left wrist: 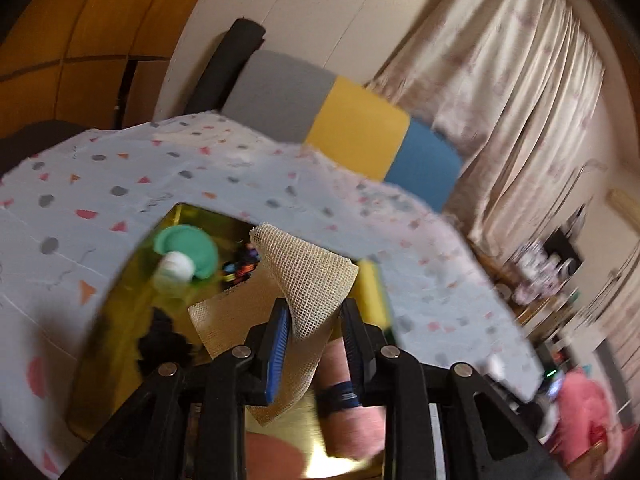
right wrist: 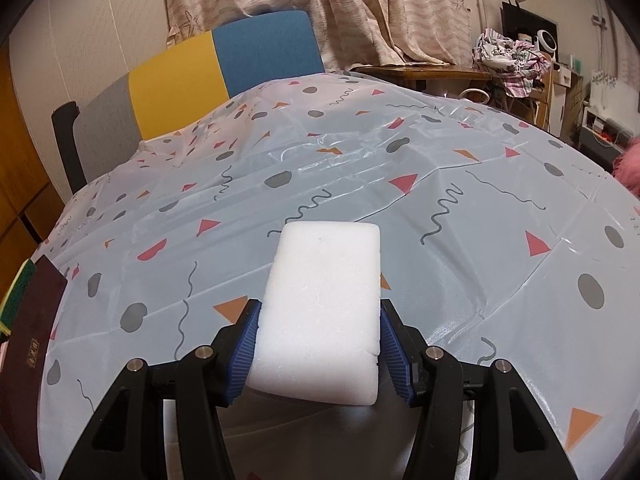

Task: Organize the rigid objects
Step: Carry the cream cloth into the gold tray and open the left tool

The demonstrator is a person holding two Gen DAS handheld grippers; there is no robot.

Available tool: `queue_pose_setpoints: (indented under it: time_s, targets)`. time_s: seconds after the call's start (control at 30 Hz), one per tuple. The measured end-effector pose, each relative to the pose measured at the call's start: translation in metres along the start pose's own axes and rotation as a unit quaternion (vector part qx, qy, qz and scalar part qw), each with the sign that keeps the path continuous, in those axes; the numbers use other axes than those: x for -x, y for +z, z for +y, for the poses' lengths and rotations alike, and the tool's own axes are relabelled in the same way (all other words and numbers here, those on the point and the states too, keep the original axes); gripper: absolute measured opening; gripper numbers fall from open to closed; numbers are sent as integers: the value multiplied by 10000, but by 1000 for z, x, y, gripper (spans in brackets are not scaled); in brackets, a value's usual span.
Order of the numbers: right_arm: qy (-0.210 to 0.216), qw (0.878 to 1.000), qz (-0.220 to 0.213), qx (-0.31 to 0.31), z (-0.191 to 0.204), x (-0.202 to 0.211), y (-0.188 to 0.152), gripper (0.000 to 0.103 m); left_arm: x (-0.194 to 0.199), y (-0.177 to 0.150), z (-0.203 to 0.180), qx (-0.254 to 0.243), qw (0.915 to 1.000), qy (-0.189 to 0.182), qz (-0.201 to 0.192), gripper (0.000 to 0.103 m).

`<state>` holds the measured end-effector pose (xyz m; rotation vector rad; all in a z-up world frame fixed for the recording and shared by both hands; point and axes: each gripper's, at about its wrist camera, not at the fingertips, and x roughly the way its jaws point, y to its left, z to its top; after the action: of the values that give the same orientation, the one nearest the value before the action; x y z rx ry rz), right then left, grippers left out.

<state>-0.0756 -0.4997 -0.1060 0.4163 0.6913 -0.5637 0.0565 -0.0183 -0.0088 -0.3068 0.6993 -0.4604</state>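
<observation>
In the left wrist view my left gripper [left wrist: 316, 316] hangs over an open gold tin [left wrist: 120, 344] on the table. A beige mesh mat [left wrist: 308, 276] lies folded between the jaws and leans on the left pad [left wrist: 280, 332]. The jaws stand apart and do not press it. Inside the tin are a green lid [left wrist: 188, 248], a white-capped bottle [left wrist: 174, 270] and a dark multicoloured item [left wrist: 240, 266]. In the right wrist view my right gripper [right wrist: 319, 308] is shut on a white foam block [right wrist: 324, 304], held above the patterned tablecloth [right wrist: 440, 168].
A yellow sponge [left wrist: 370, 292] sits at the tin's right edge. A dark red flat box [right wrist: 34, 340] and a green-yellow sponge [right wrist: 12, 300] lie at the table's left edge. A grey, yellow and blue chair back [right wrist: 180, 72] stands behind the table, curtains beyond.
</observation>
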Motion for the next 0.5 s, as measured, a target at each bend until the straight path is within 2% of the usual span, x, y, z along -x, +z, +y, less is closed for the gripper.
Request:
queue_pose_setpoints:
  time_s: [0.07, 0.17, 0.2, 0.27, 0.33, 0.5]
  targets:
    - [-27, 10000, 8, 38, 2, 0, 0, 58, -17, -4, 0, -261, 9984, 267, 433, 32]
    - [-60, 10000, 16, 78, 3, 0, 0, 58, -31, -13, 1, -318, 9958, 517, 689, 46]
    - [-65, 9999, 14, 87, 3, 0, 0, 58, -31, -15, 4, -197, 9961, 467, 717, 50]
    - [-77, 9999, 13, 96, 4, 0, -1, 58, -31, -18, 8, 83, 9970, 117, 766, 55]
    - [-95, 9999, 27, 119, 4, -1, -1, 58, -29, -20, 9, 228, 9960, -136, 858, 65]
    - [-76, 9998, 12, 165, 7, 0, 0, 58, -12, -19, 6, 167, 9975, -97, 677, 66]
